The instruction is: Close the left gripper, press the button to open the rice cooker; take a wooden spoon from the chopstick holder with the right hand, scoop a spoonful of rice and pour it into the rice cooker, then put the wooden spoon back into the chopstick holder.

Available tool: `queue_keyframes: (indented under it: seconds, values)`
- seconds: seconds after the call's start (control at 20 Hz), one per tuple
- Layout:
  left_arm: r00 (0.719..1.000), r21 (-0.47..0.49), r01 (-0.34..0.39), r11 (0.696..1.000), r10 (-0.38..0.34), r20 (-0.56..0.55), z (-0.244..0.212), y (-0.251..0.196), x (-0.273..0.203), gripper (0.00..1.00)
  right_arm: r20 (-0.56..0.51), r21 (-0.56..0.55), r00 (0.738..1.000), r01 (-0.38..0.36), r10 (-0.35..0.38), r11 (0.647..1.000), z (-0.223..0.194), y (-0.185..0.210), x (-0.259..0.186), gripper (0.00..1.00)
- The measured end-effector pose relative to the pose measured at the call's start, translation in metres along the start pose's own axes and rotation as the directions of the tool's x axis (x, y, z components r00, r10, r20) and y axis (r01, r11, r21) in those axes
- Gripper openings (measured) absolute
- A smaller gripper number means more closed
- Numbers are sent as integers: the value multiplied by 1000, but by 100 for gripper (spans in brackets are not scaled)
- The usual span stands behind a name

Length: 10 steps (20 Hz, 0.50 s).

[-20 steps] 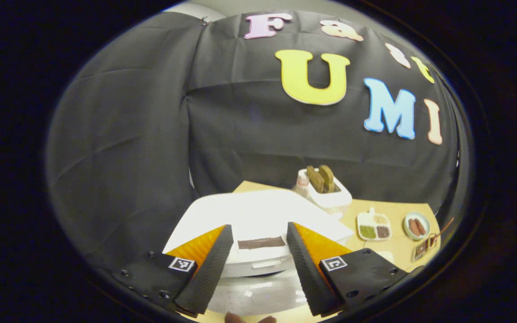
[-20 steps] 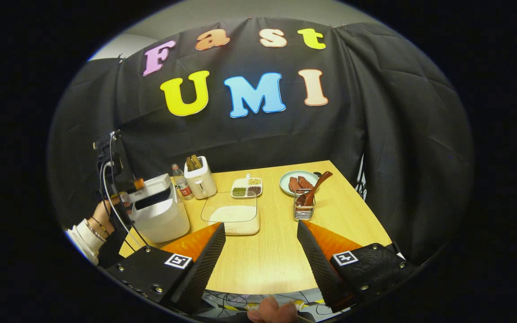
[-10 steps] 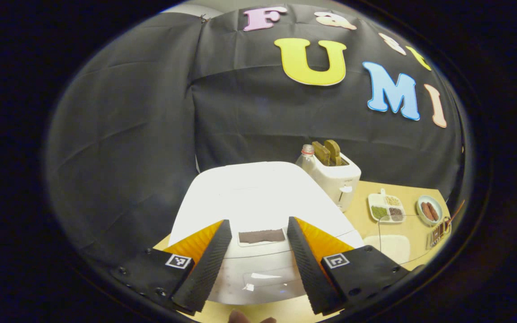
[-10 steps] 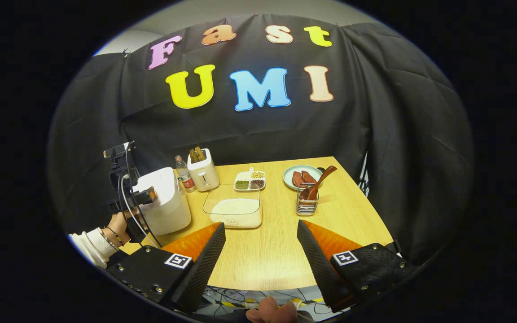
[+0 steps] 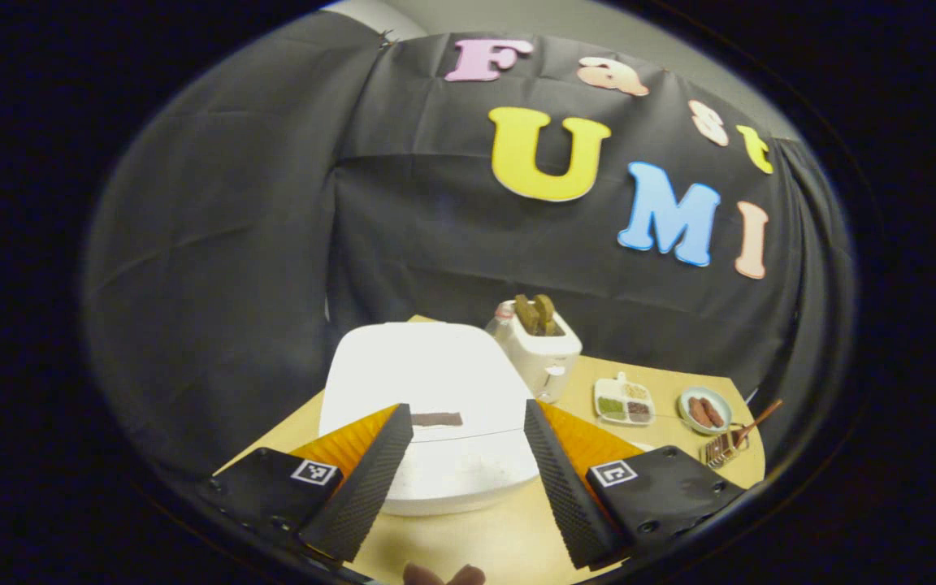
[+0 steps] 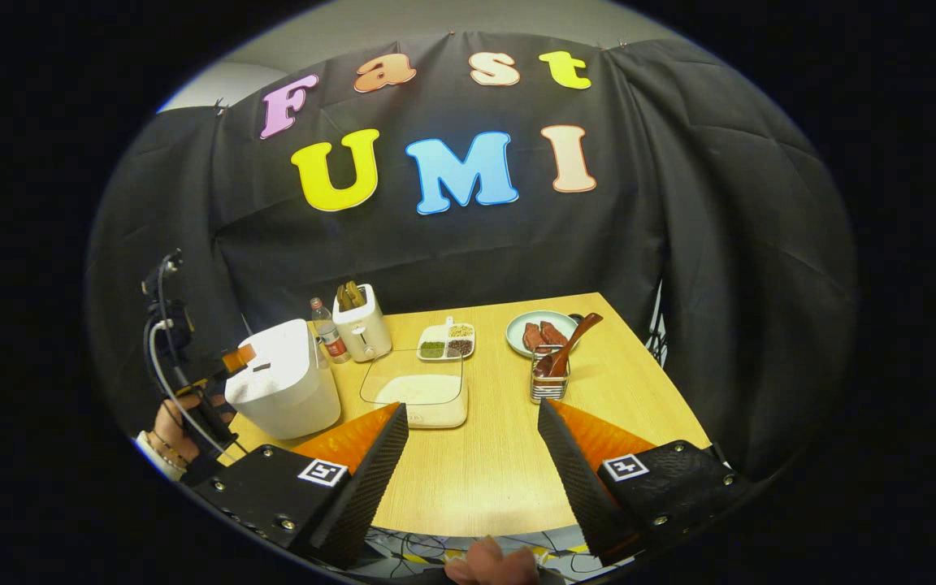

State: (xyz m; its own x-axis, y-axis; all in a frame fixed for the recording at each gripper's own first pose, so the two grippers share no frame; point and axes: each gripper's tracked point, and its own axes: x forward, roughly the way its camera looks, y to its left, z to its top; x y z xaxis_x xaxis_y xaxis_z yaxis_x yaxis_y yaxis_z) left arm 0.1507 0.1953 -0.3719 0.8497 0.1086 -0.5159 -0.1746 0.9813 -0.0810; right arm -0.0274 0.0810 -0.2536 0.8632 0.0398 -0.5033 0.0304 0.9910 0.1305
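Wooden table carries everything. Left gripper, fingers spread, hangs just before the closed rice cooker at the table's left edge. Right gripper, also spread, holds nothing near the front edge; the wooden spoon stands in the chopstick holder toward the back right.

Back of the light wooden surface had a white toaster with a plastic bottle beside it, a white divided dish of grains, and a pale green plate of sausages.
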Motion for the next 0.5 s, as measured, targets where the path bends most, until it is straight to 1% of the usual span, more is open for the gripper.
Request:
queue_keyframes:
  seconds: [0.05, 0.1, 0.15, 0.3, 0.35, 0.4, 0.5]
  values:
    - [999, 19, 39, 999, -39, 25, 9, -16, -15, 100, 12, 0, 1000, 1, -1, 1000, 8, -2, 2, 98]
    - [995, 25, 80, 996, -82, 59, 21, -36, -31, 97, 28, 0, 1000, 4, -4, 1000, 14, -5, 3, 98]
    - [988, 24, 128, 992, -129, 86, 30, -57, -50, 100, 45, 4, 999, 11, -11, 1000, 23, -8, 5, 98]
    - [967, 3, 233, 972, -232, 107, 46, -112, -92, 100, 124, 5, 992, 36, -37, 999, 57, -24, 1, 98]
    - [959, 0, 259, 966, -257, 122, 55, -127, -107, 94, 164, -2, 986, 41, -40, 999, 73, -28, -2, 98]
    - [951, 4, 276, 961, -273, 145, 67, -140, -122, 93, 208, -10, 977, 46, -43, 999, 88, -35, -10, 98]
    - [939, 13, 280, 960, -277, 202, 88, -159, -162, 93, 286, -34, 958, 50, -38, 998, 120, -49, -24, 98]
